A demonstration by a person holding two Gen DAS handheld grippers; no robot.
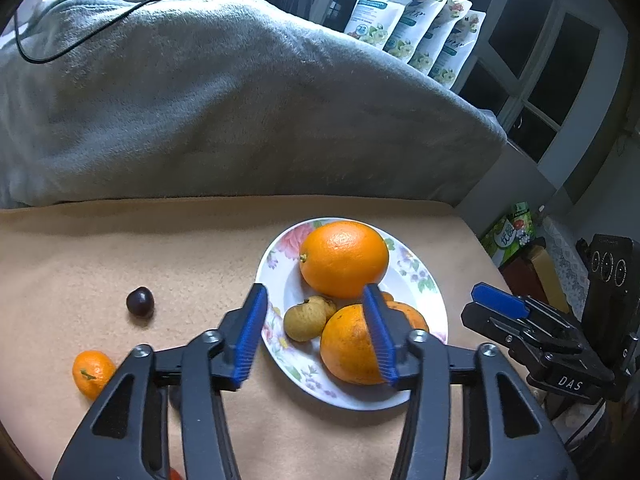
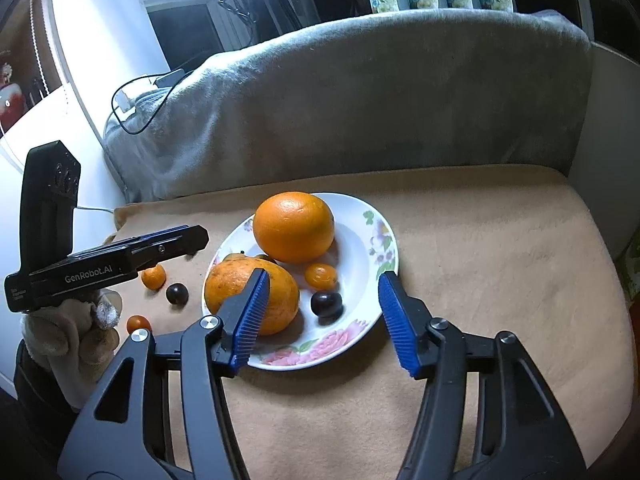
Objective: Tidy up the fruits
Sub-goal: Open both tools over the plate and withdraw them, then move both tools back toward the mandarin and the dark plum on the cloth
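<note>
A floral white plate (image 1: 424, 300) (image 2: 360, 216) sits on a tan cloth. It holds a big orange (image 1: 344, 258) (image 2: 294, 226), a second orange (image 1: 346, 346) (image 2: 240, 284), a tan wrinkled fruit (image 1: 306, 318), a kumquat (image 2: 320, 275) and a dark cherry (image 2: 326, 303). On the cloth to the plate's left lie a dark cherry (image 1: 140, 301) (image 2: 177, 293), a small tangerine (image 1: 92, 373) (image 2: 153, 276) and a cherry tomato (image 2: 138, 323). My left gripper (image 1: 316, 332) is open and empty over the plate's near left rim. My right gripper (image 2: 324, 320) is open and empty above the plate's near side.
A grey blanket-covered cushion (image 1: 200, 100) (image 2: 360, 100) backs the cloth. Detergent pouches (image 1: 416, 20) stand behind it. A cable (image 1: 80, 36) lies on the blanket. Boxes (image 1: 516, 236) stand off the cloth's right edge.
</note>
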